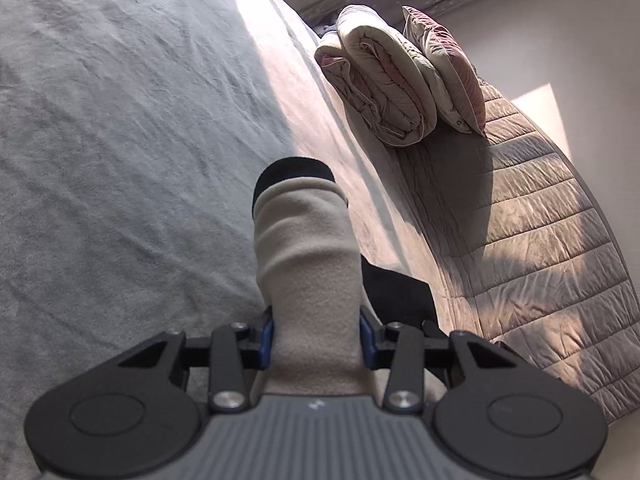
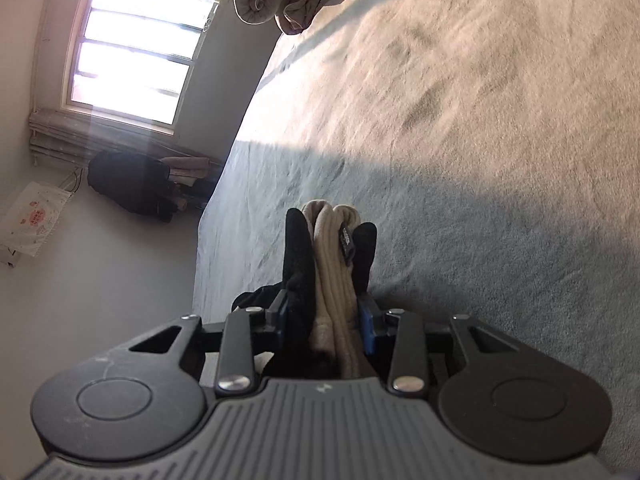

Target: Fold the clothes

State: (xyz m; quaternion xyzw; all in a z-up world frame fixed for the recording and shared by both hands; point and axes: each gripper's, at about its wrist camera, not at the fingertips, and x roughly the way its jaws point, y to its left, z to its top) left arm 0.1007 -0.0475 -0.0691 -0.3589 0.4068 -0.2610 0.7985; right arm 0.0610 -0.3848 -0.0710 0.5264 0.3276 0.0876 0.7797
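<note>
Left tongs (image 1: 316,338) are squeezing a beige and black garment (image 1: 304,248), seen from the left wrist. Its cloth is running straight out from the jaws, long way pointing far, above the grey bed (image 1: 120,120). More black cloth is hanging just right of the jaws.

Right tongs (image 2: 326,322), in the right wrist view, are pinching a bunched edge of the garment, beige ribs between black layers, sticking up and away. Both tongs are holding it, neither nearer.

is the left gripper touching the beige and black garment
Touching. The left wrist view shows the left gripper with its blue-padded fingers pressed against both sides of the beige and black garment.
</note>
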